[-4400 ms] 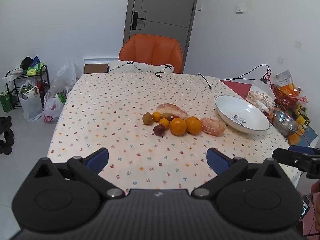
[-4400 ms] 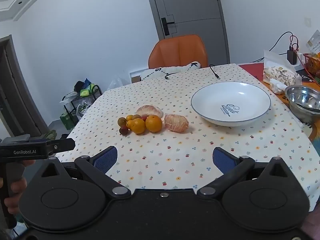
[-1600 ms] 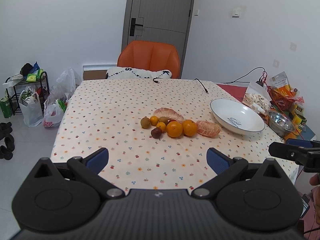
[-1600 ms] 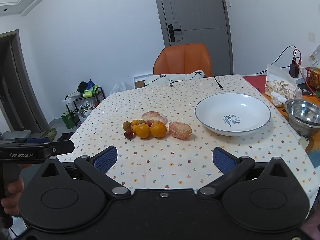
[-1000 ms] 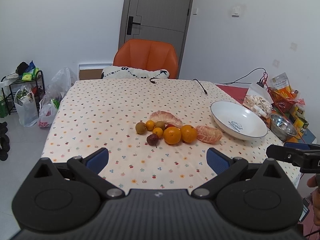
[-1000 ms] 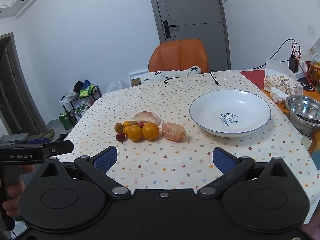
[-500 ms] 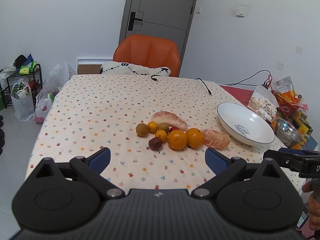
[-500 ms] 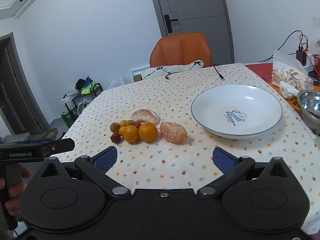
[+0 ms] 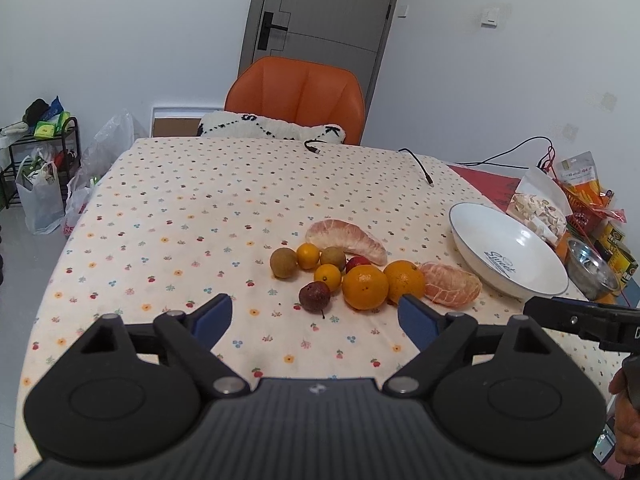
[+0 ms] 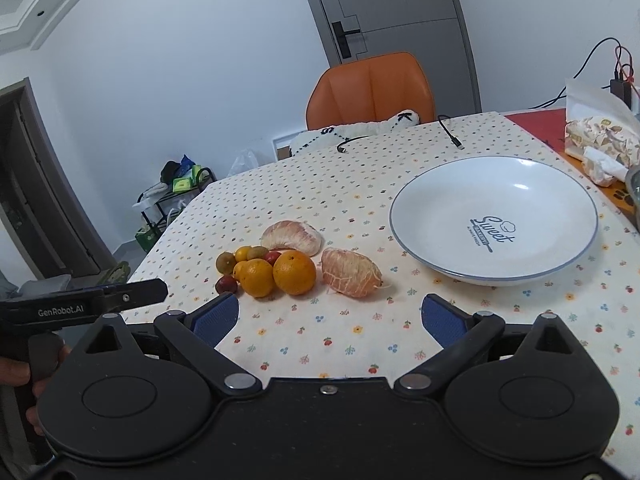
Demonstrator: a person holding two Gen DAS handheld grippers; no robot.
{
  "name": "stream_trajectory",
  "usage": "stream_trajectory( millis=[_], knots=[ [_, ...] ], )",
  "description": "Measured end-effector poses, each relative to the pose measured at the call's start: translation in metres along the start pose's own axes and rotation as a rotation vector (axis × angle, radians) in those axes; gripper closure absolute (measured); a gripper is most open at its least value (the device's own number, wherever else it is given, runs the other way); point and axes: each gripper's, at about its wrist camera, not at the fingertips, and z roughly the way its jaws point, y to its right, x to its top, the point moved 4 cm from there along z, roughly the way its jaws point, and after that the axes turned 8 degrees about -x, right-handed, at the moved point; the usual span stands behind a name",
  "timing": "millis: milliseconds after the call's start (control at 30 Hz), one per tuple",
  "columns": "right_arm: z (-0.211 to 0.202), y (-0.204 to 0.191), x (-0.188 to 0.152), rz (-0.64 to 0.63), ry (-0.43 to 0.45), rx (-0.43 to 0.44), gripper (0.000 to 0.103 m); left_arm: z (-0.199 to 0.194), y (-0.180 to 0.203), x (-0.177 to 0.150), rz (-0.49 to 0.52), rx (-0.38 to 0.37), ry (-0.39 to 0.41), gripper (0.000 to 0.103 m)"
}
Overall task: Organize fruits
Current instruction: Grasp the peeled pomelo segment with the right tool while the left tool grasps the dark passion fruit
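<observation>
Your left gripper (image 9: 314, 318) and right gripper (image 10: 330, 316) both hang released and empty, jaws just narrowing, short of the fruit cluster (image 9: 362, 268) on the tablecloth (image 9: 180, 216). Crowded round fruit may roll if nudged. Beyond, the white bowl (image 10: 494, 258) stands empty.

I am in a home, in what looks like a dining room. My counter (image 9: 168, 216) wears a flowered cloth, with an orange padded chair (image 9: 296, 100) drawn up at its far side before a grey door (image 9: 324, 12). Shopping bags (image 9: 40, 196) slump on the floor beside a small rack (image 9: 44, 148), and snack packets (image 9: 580, 178) crowd one edge.
</observation>
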Motion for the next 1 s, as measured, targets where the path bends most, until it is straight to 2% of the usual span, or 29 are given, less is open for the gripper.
stream_trajectory(
  millis=[333, 600, 867, 1000],
  knots=[
    [0.025, 0.006, 0.005, 0.003, -0.017, 0.013, 0.017, 0.032, -0.008, 0.0, -0.025, -0.013, -0.037, 0.032],
    [0.049, 0.006, 0.008, -0.014, -0.041, 0.014, 0.029, 0.057, -0.016, -0.002, -0.043, -0.023, -0.07, 0.041],
    [0.066, 0.0, 0.01, -0.038, -0.053, 0.023, 0.033, 0.07, -0.022, -0.001, -0.053, -0.031, -0.085, 0.045],
    [0.073, -0.003, 0.012, -0.058, -0.051, 0.027, 0.035, 0.073, -0.023, 0.0, -0.051, -0.035, -0.078, 0.052]
  ],
)
